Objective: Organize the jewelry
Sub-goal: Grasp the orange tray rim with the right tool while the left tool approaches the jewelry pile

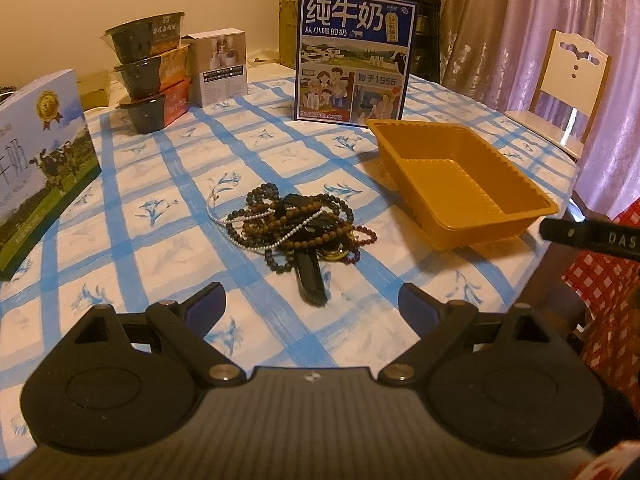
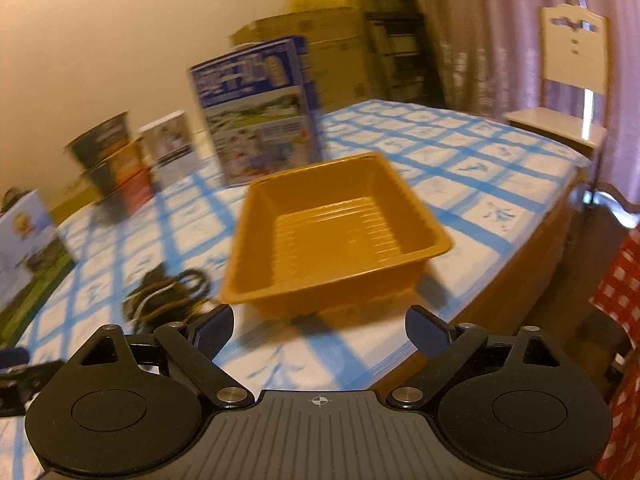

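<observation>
A tangled pile of bead bracelets and necklaces [image 1: 298,224] lies on the blue-checked tablecloth, with a black strap sticking out toward me. My left gripper [image 1: 312,306] hovers open just short of the pile, nothing between its fingers. To the right of the pile stands an empty orange plastic tray [image 1: 516,216]. In the blurred right wrist view the same tray [image 2: 256,280] sits straight ahead, and the jewelry pile [image 2: 168,296] lies to its left. My right gripper [image 2: 320,328] is open and empty just before the tray's near rim. Part of the right gripper's arm shows at the left wrist view's right edge.
A tall blue milk carton box [image 1: 354,60] stands behind the tray. Stacked food bowls [image 1: 154,76] and a small white box [image 1: 220,66] sit at the back left, another milk box [image 1: 40,160] at the left. A wooden chair [image 1: 568,92] stands beyond the table's right edge.
</observation>
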### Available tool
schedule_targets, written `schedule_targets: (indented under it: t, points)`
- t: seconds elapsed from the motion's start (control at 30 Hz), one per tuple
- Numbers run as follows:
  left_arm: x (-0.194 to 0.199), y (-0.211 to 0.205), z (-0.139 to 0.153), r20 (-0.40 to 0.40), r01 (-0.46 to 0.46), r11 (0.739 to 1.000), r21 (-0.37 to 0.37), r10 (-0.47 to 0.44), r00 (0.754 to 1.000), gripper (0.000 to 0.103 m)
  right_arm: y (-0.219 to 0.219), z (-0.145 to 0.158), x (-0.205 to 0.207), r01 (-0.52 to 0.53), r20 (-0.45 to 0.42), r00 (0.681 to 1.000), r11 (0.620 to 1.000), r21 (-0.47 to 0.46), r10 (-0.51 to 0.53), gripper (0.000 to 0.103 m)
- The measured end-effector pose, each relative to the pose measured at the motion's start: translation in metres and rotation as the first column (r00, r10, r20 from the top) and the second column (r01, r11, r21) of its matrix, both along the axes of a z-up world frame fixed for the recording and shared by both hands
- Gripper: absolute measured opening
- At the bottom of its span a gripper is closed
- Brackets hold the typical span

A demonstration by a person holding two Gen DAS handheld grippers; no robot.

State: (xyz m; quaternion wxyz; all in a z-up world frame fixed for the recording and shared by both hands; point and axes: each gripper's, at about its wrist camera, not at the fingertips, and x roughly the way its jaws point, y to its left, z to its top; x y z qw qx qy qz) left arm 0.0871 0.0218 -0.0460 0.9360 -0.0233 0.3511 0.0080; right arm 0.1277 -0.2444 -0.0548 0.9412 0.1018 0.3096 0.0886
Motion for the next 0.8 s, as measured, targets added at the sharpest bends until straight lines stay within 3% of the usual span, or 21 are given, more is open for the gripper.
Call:
schedule_targets:
  t: [0.17,0.33,0.47,0.8]
  points:
    - [0.027,0.002,-0.012,-0.015,0.008,1.000,-0.007,-0.008,1.000,0.092,-0.022,-0.012,0.023,0.127,0.063,0.990,0.992,0.013,-0.127,0.092]
    - [0.048,-0.004,-0.022,-0.020,0.032,1.000,0.002,-0.031,0.999,0.092,-0.044,-0.029,0.050,0.252,0.124,0.959,0.967,0.032,-0.254,0.091]
    - [0.065,-0.010,-0.029,-0.020,0.050,0.999,0.020,-0.049,0.999,0.092,-0.059,-0.047,0.070,0.292,0.130,0.944,0.952,0.088,-0.302,0.079]
    - [0.087,-0.011,-0.039,-0.002,0.035,0.998,0.054,-0.035,0.999,0.092,-0.061,-0.080,0.106,0.271,0.129,0.949,0.953,0.137,-0.289,0.051]
